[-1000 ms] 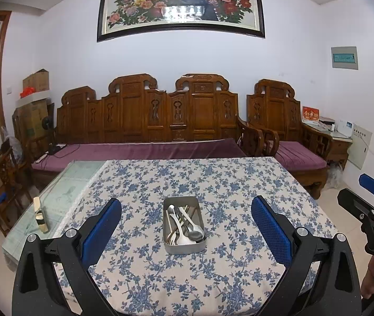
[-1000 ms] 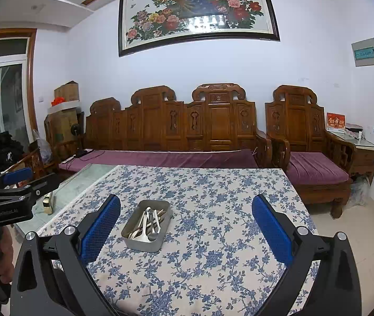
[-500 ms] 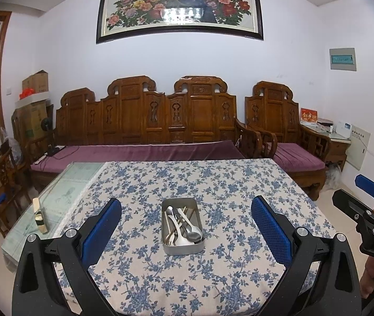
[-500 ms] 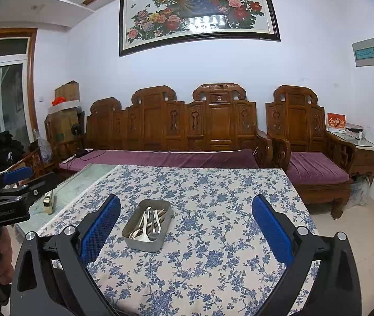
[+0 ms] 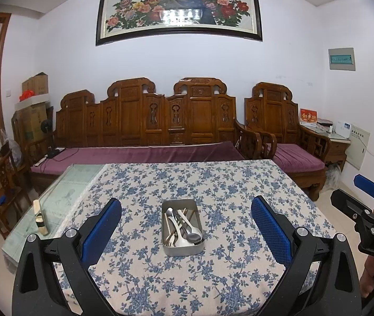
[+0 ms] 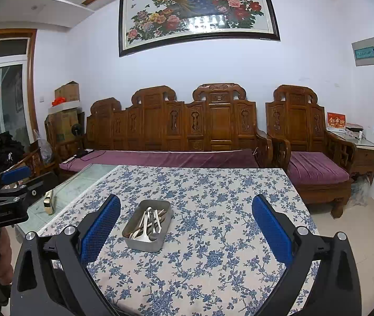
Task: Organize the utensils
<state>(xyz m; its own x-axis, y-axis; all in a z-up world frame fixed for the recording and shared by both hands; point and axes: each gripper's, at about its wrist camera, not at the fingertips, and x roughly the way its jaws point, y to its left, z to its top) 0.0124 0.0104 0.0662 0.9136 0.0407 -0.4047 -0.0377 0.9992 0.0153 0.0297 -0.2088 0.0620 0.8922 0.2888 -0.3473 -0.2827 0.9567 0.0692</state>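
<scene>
A metal tray (image 5: 170, 250) holding several spoons and forks (image 5: 184, 227) sits on the floral tablecloth (image 5: 213, 184). It also shows in the right wrist view (image 6: 145, 245), with its utensils (image 6: 148, 222). My left gripper (image 5: 185, 221) is open and empty, raised above the near side of the table, with the tray centred between its blue pads. My right gripper (image 6: 185, 220) is open and empty, with the tray ahead and to its left. Each gripper shows at the edge of the other's view.
A carved wooden sofa (image 5: 160, 121) with purple cushions stands behind the table, and an armchair (image 5: 287, 137) at the right. An uncovered glass strip (image 5: 55, 202) on the table's left carries a small wooden object (image 5: 40, 217). Boxes (image 5: 34, 100) are stacked at far left.
The left gripper's view has shifted slightly, with the tray a little lower and nearer. The right gripper has hardly moved. Both stay open.
</scene>
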